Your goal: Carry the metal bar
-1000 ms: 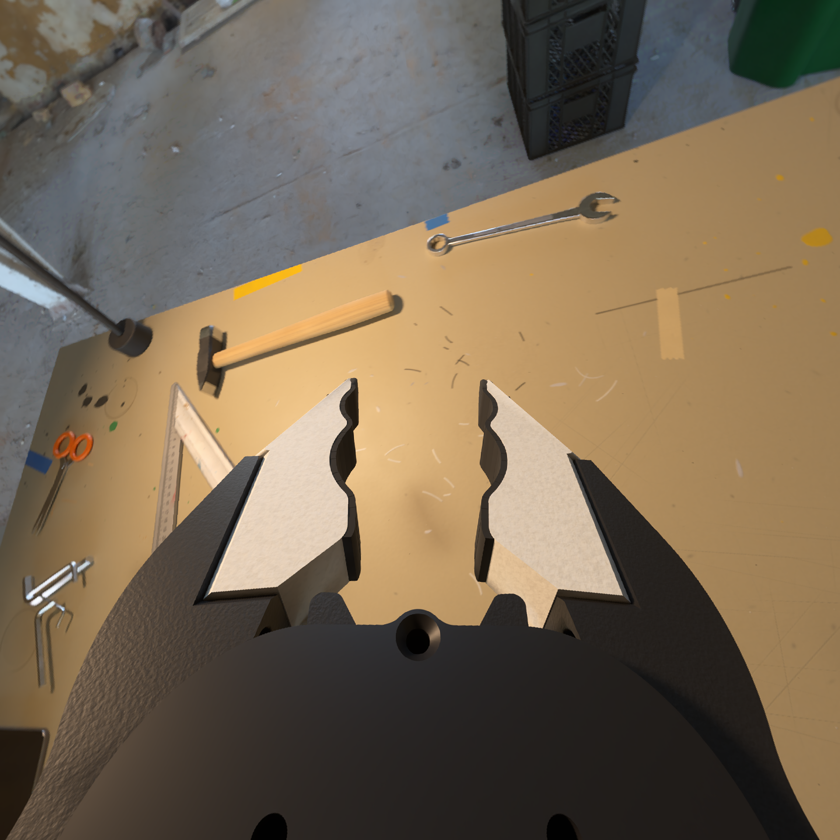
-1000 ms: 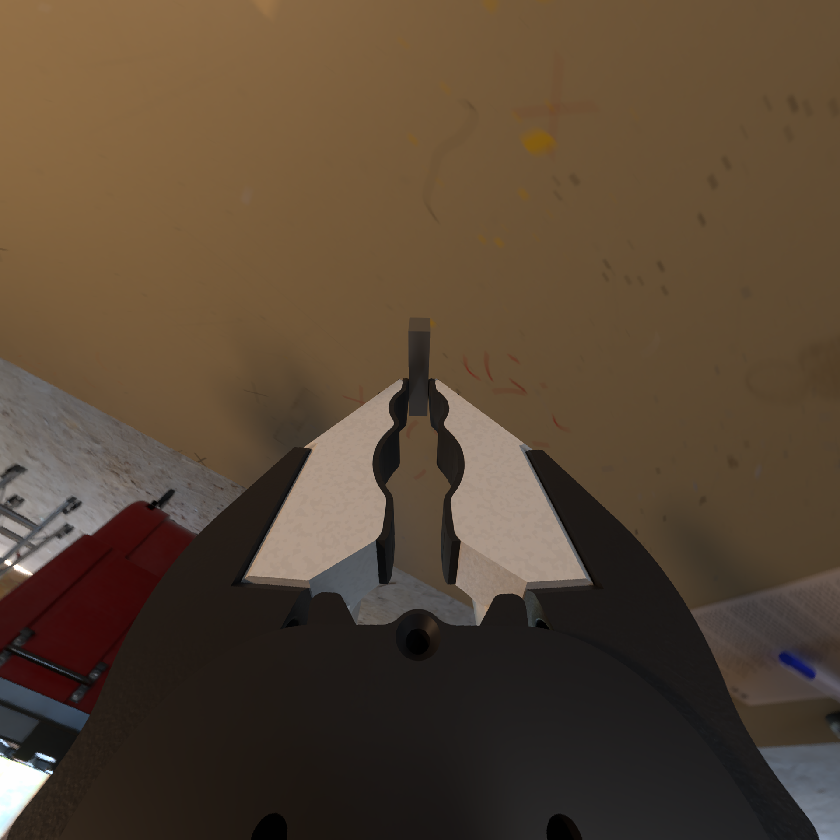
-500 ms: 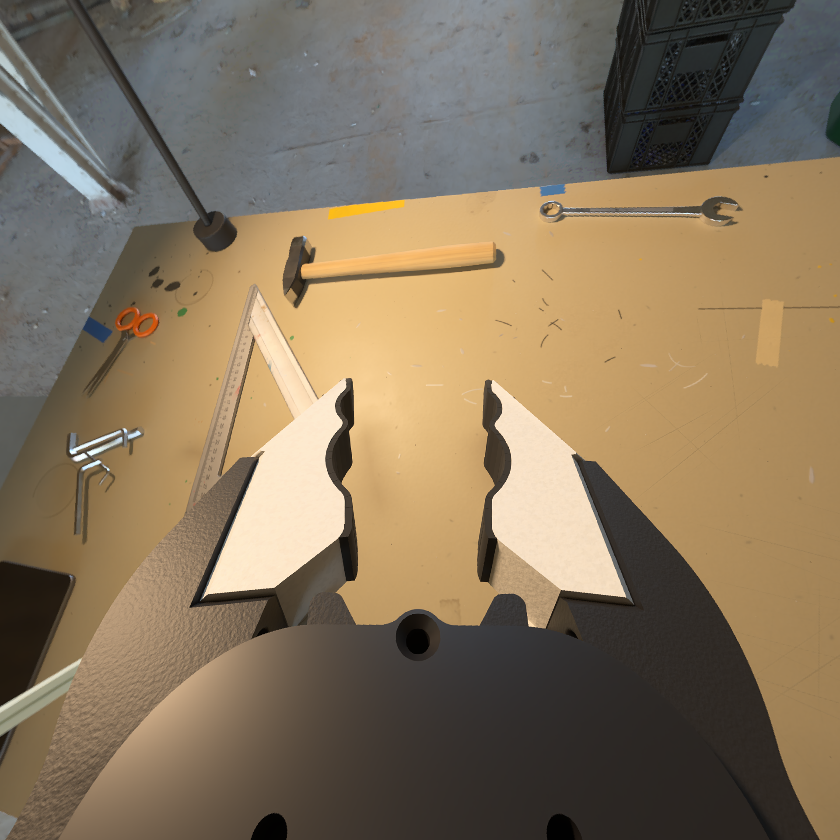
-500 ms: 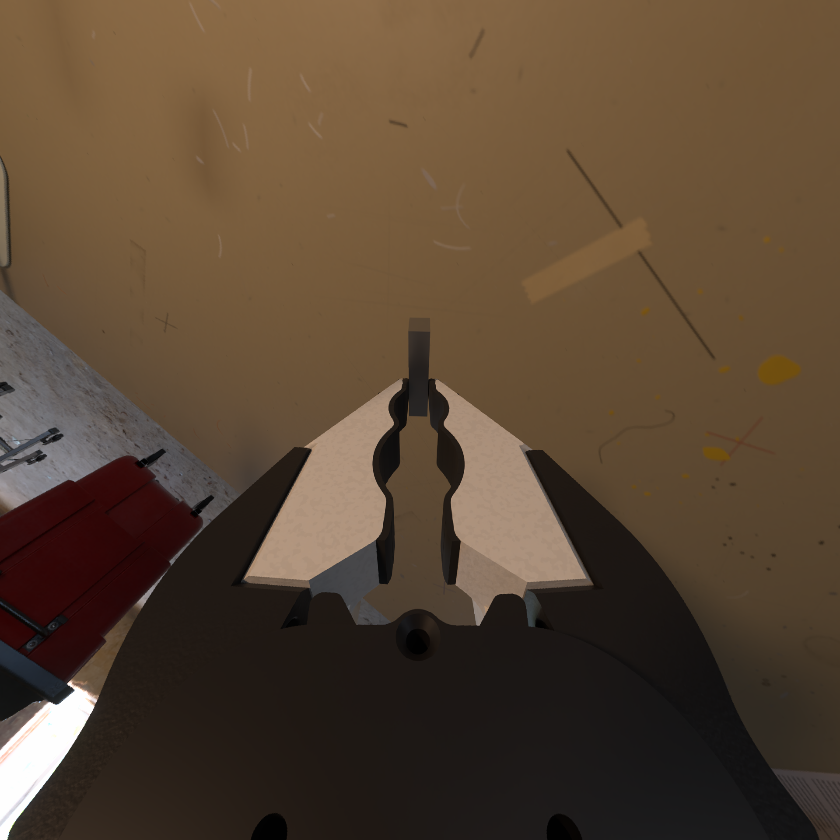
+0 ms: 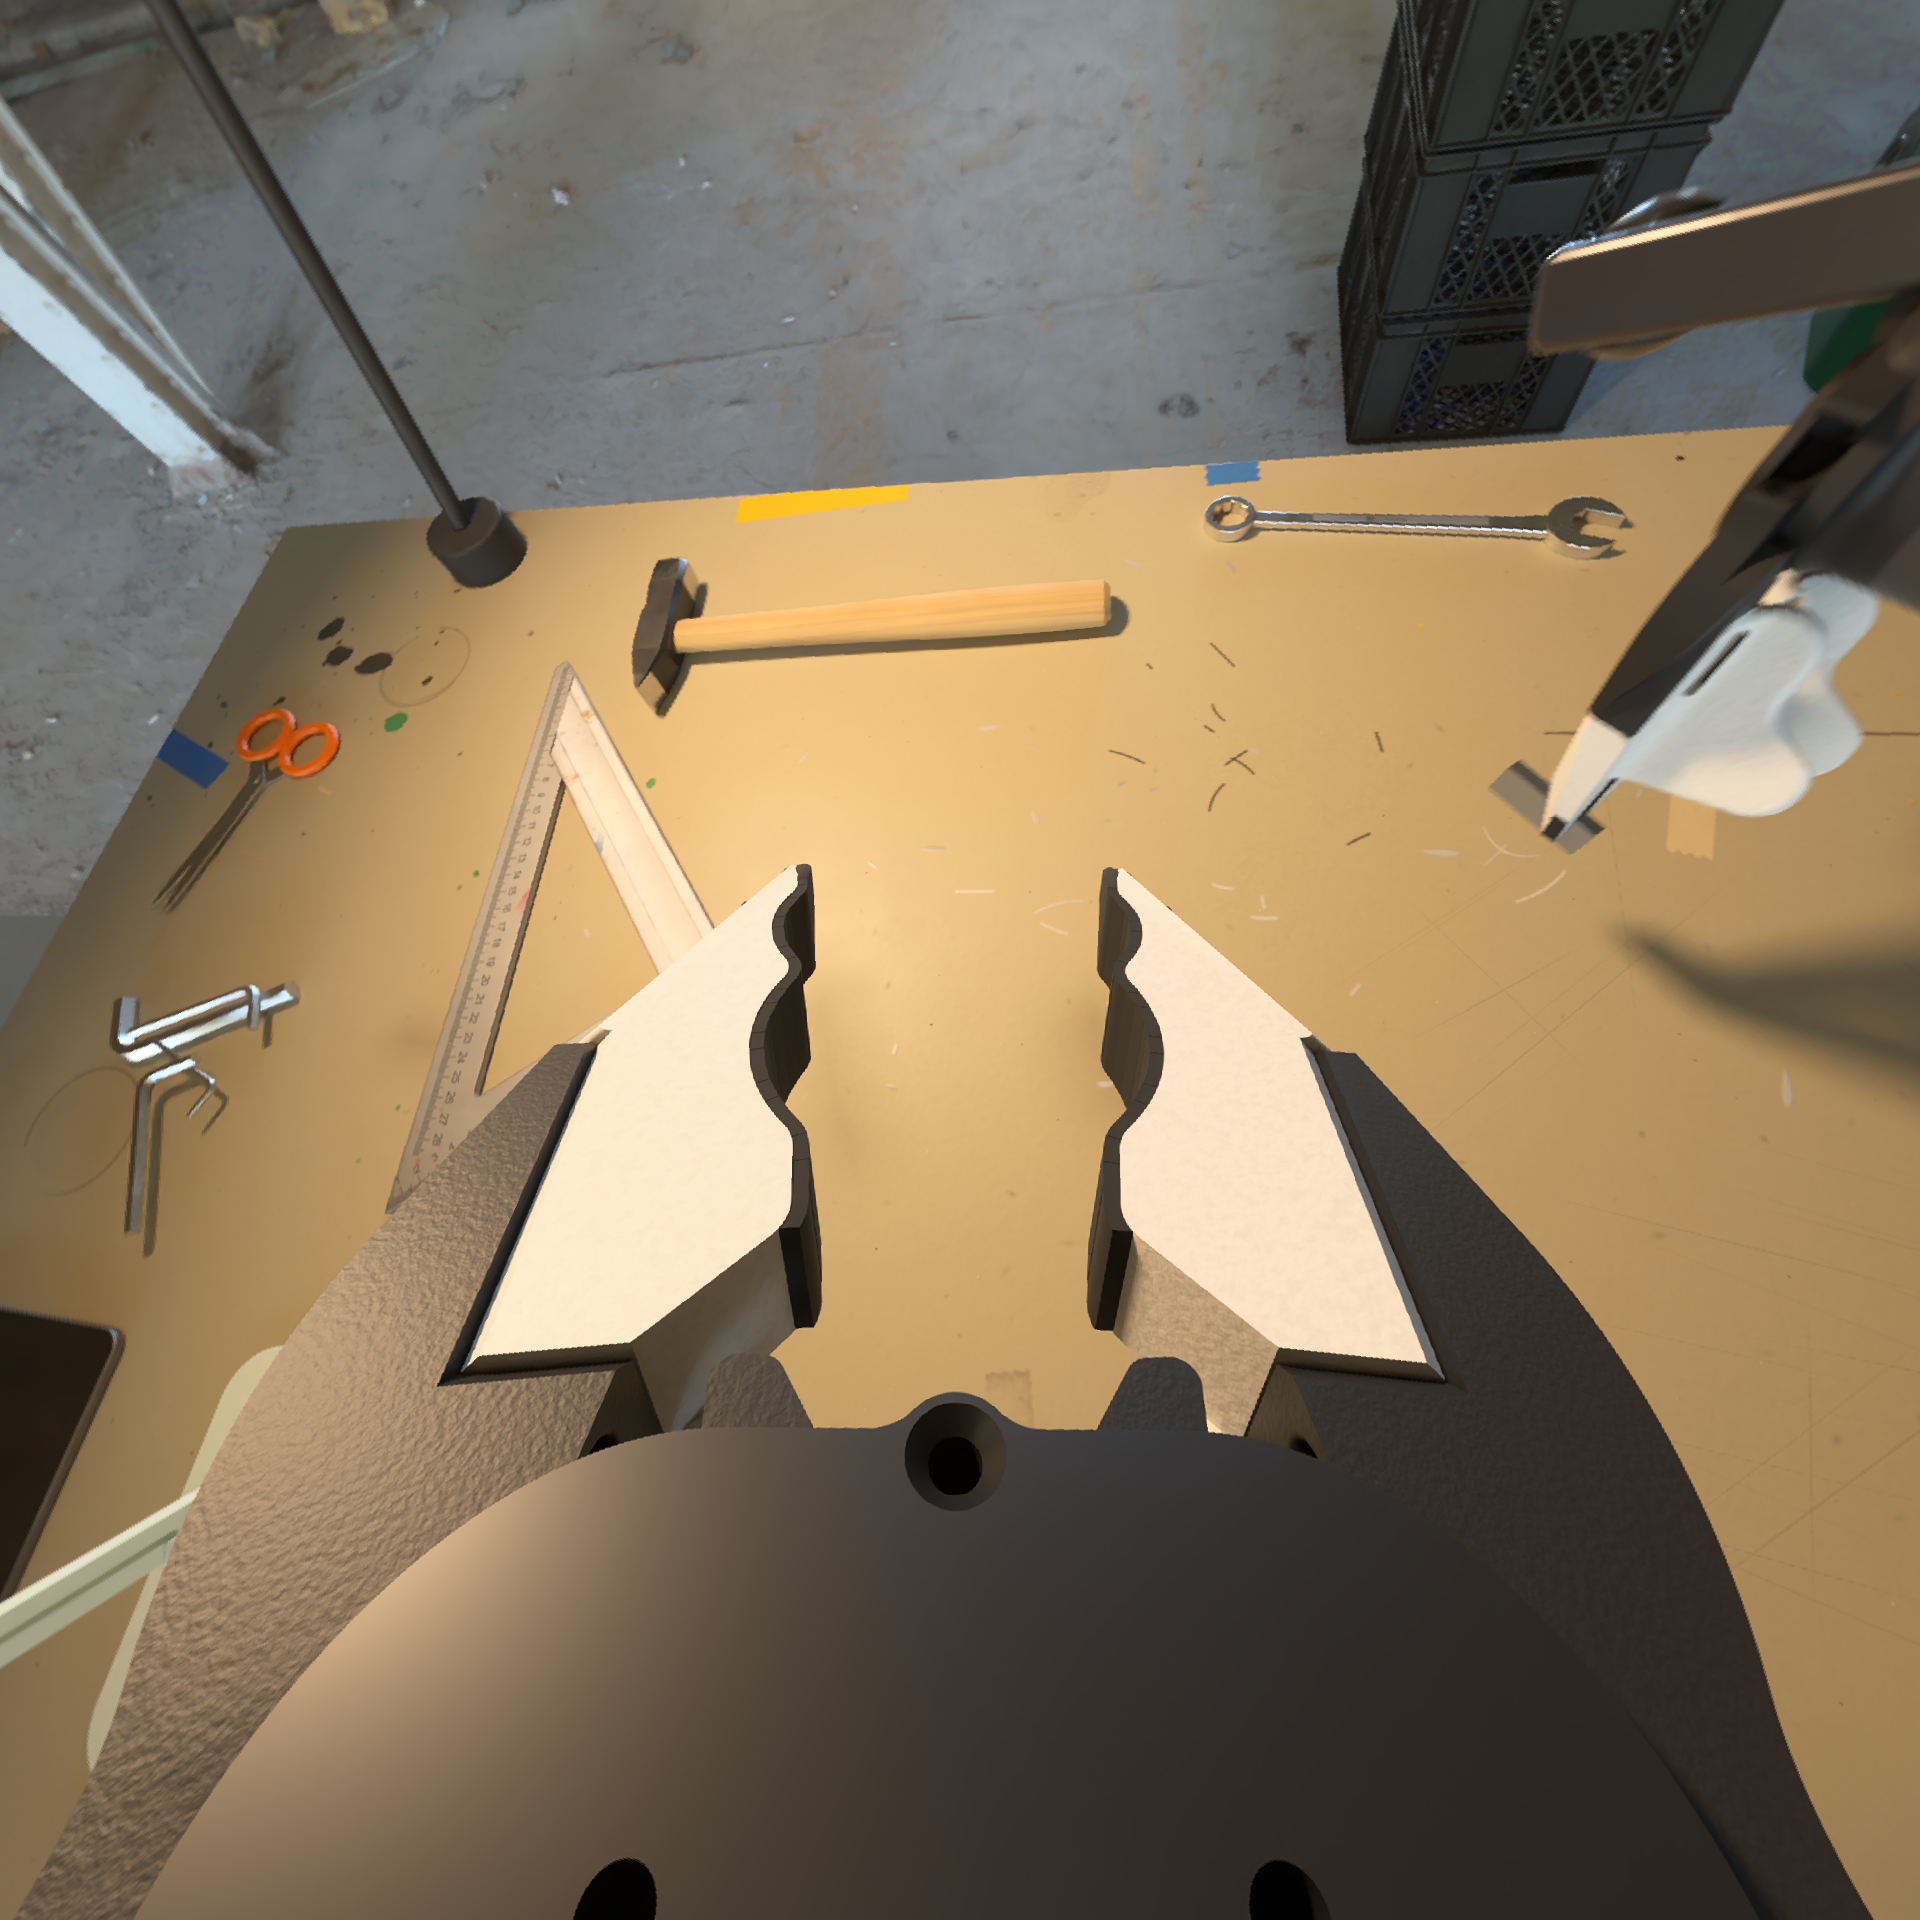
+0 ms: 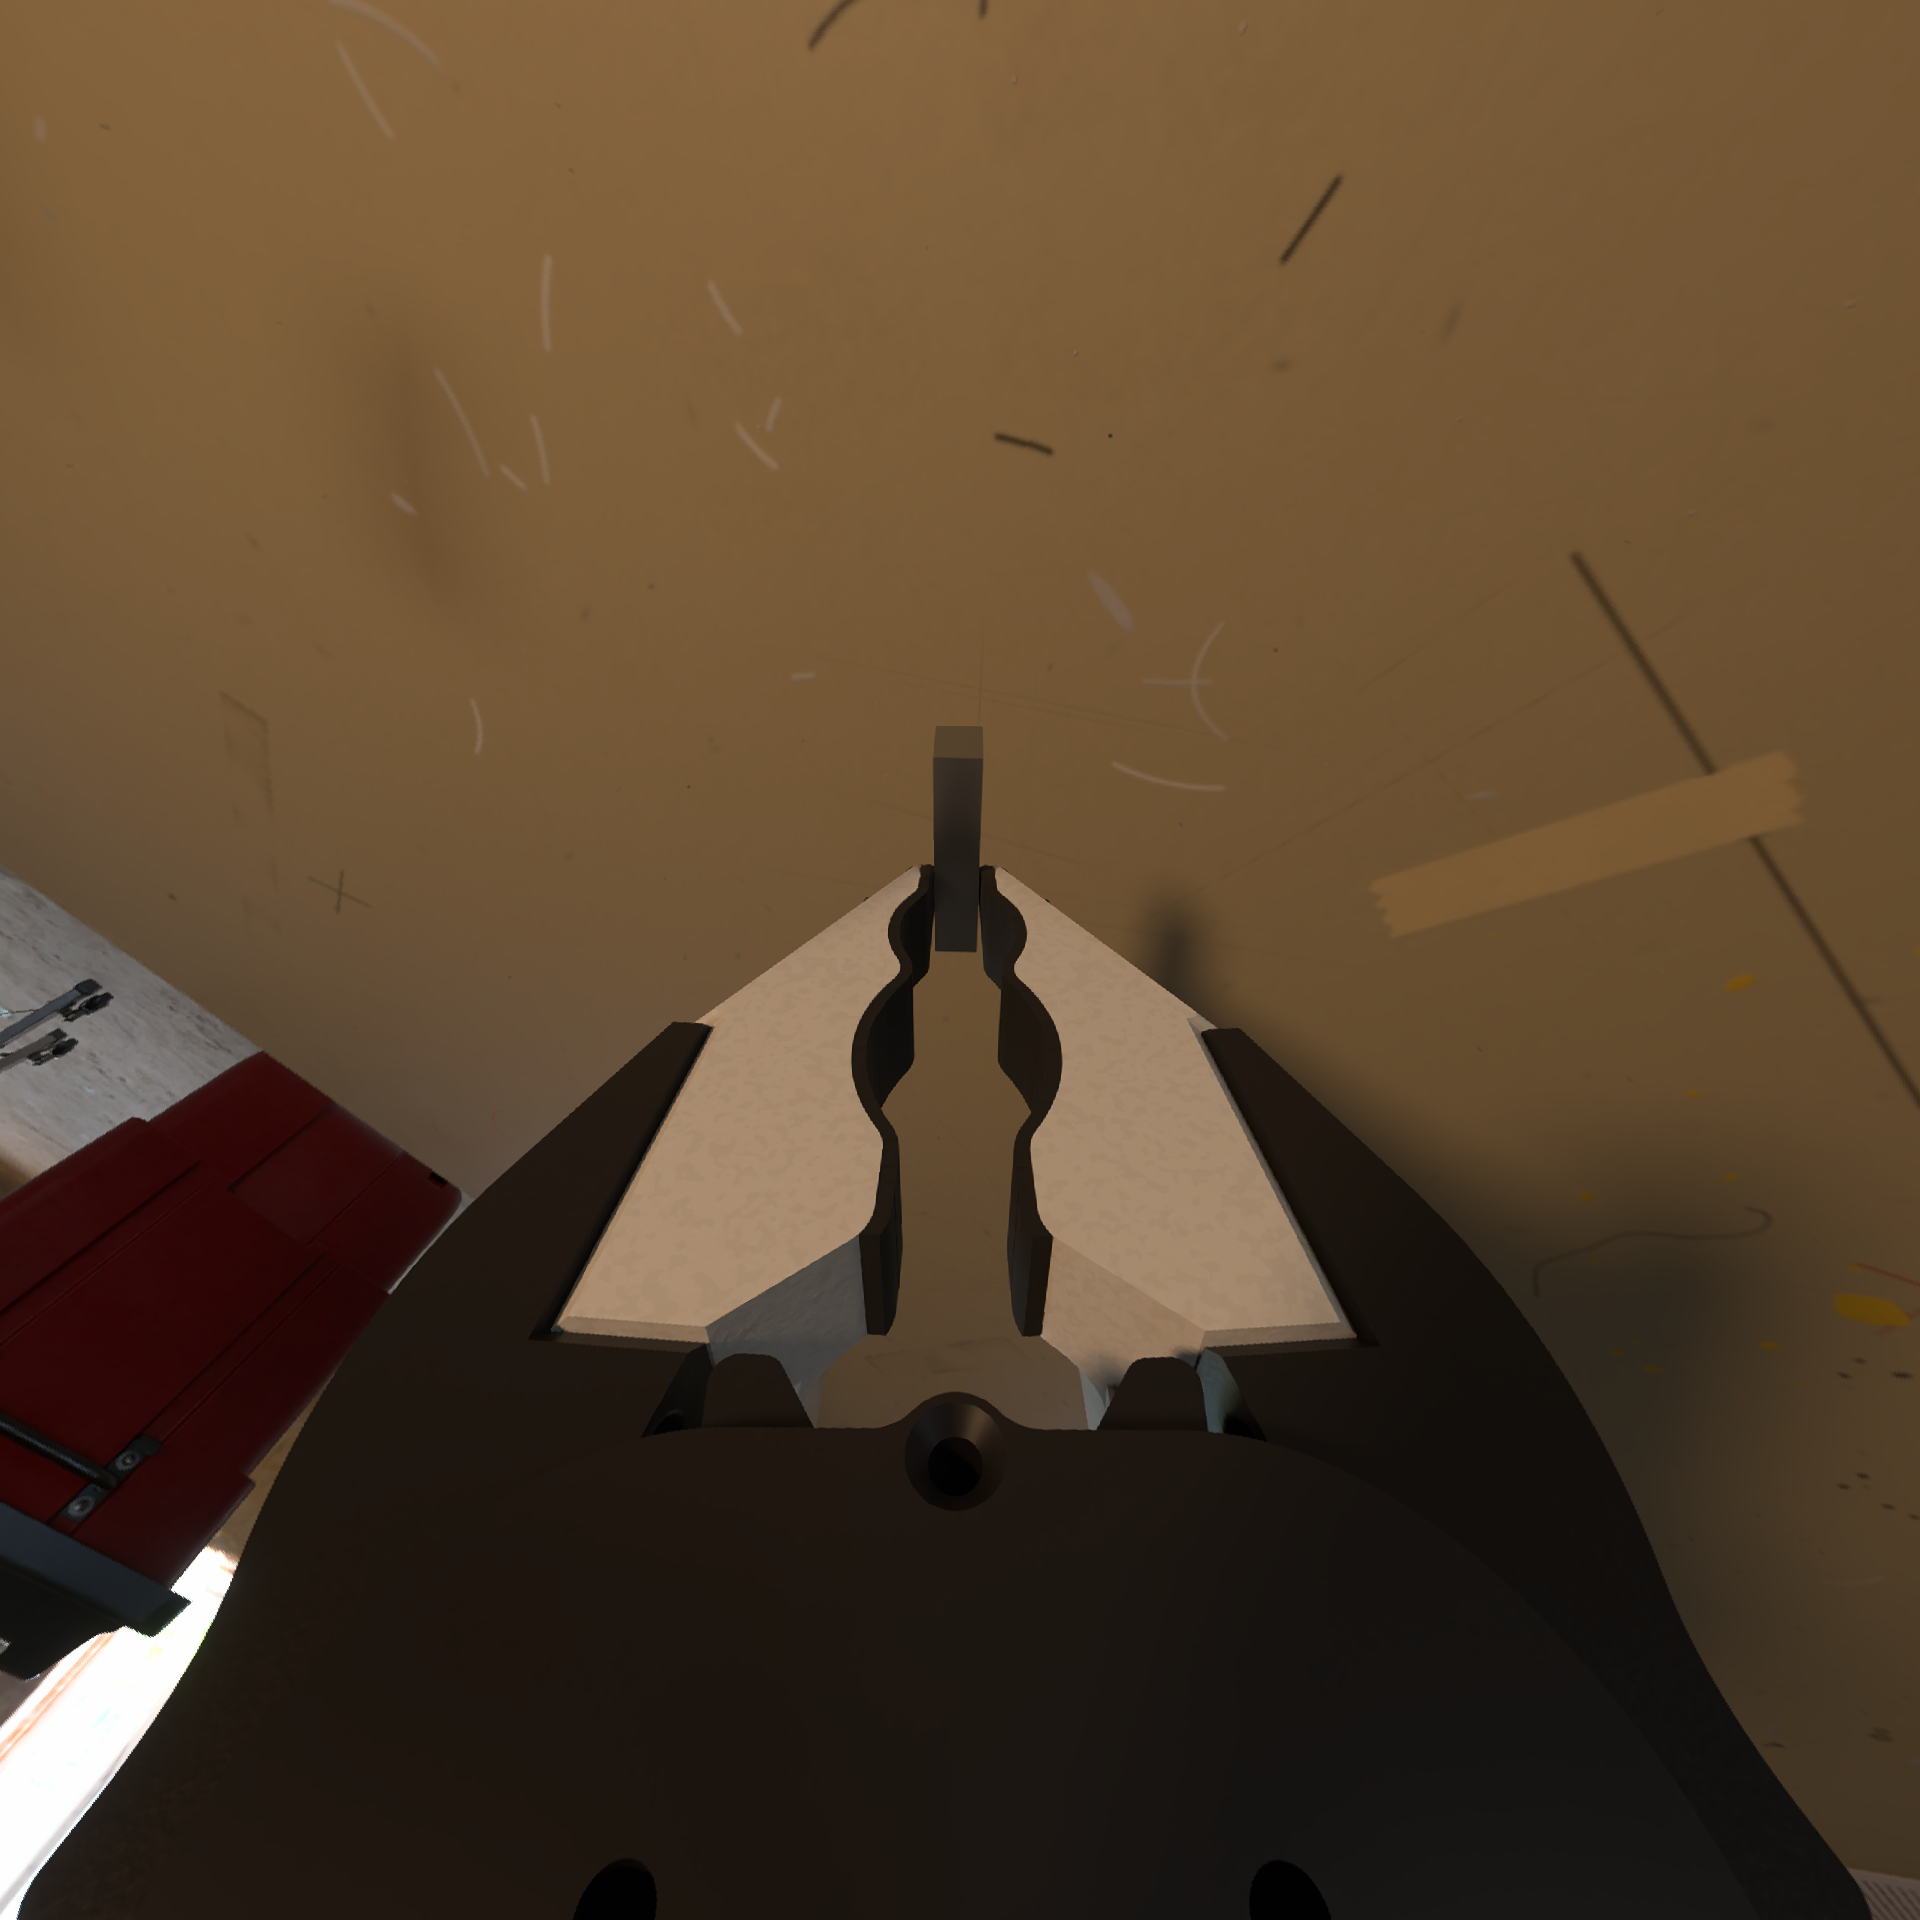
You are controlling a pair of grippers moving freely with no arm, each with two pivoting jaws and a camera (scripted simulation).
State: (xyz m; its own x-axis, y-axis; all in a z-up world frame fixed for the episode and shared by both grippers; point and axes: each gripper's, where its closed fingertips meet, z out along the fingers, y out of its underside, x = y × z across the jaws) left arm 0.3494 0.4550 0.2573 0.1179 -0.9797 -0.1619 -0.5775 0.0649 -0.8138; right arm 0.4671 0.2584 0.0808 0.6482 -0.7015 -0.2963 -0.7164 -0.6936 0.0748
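Observation:
The metal bar (image 6: 957, 821) is a short dark grey flat piece. My right gripper (image 6: 957, 883) is shut on it at the fingertips, and the bar sticks out past them above the tan workbench (image 6: 1039, 364). In the left wrist view the right gripper (image 5: 1569, 816) shows at the far right, held above the bench with the bar (image 5: 1519, 787) crosswise in its tips. My left gripper (image 5: 956, 894) is open and empty above the middle of the bench, well left of the bar.
On the bench lie a hammer (image 5: 883, 621), a wrench (image 5: 1413, 520), a metal square (image 5: 530, 894), orange-handled scissors (image 5: 255, 784), hex keys (image 5: 171, 1060) and a lamp base (image 5: 476, 540). Black crates (image 5: 1507, 229) stand beyond the far edge. A red toolbox (image 6: 177, 1288) sits off the near left.
The right gripper has travelled across the bench with the bar and now shows at the right of the left wrist view. The left gripper stayed open, its view shifting only slightly over the last half second.

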